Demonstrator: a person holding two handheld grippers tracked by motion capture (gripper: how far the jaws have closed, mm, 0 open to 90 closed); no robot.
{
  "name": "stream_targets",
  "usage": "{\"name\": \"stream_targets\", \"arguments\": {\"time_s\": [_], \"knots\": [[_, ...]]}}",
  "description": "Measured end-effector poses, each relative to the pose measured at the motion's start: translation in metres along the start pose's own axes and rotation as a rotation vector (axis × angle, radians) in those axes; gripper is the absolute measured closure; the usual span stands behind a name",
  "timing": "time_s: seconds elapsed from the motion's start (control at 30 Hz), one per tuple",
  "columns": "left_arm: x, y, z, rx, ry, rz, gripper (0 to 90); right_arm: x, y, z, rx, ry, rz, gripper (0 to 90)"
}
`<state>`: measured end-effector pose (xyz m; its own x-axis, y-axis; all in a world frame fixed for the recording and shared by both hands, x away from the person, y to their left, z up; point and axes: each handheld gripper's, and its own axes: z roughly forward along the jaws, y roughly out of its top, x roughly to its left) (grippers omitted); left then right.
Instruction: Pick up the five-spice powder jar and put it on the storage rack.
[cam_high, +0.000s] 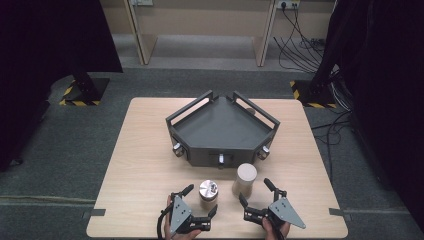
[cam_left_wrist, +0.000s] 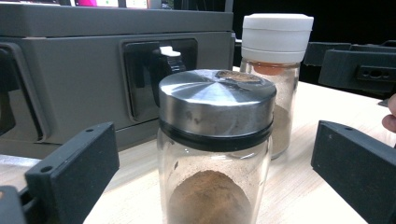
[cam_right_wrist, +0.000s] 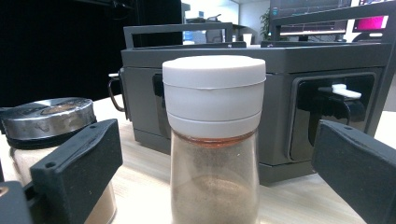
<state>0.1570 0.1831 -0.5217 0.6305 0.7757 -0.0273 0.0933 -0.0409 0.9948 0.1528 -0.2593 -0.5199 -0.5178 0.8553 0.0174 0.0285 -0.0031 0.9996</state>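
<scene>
Two glass spice jars with brown powder stand near the table's front edge. The shorter one with a steel lid sits between the wide-spread jaws of my left gripper, which is open and not touching it. The taller jar with a white cap stands to its right, between the jaws of my right gripper, also open and clear of the glass.
A dark grey angular rack with knobs and front recesses stands behind the jars at mid-table. Bare wooden tabletop lies left and right of it. Cables run over the floor beyond.
</scene>
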Motion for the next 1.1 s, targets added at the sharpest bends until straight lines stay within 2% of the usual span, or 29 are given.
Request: {"name": "stream_targets", "arguments": {"time_s": [0.37,1.1], "knots": [[-0.001,0.006,0.005,0.032,0.006,0.005,1.4,0.0,0.0,0.0,-0.001,0.003,-0.001,2.2],[0.002,0.015,0.019,0.079,0.006,-0.018,4.5,-0.001,0.0,0.0,0.0,0.007,0.0,2.2]]}}
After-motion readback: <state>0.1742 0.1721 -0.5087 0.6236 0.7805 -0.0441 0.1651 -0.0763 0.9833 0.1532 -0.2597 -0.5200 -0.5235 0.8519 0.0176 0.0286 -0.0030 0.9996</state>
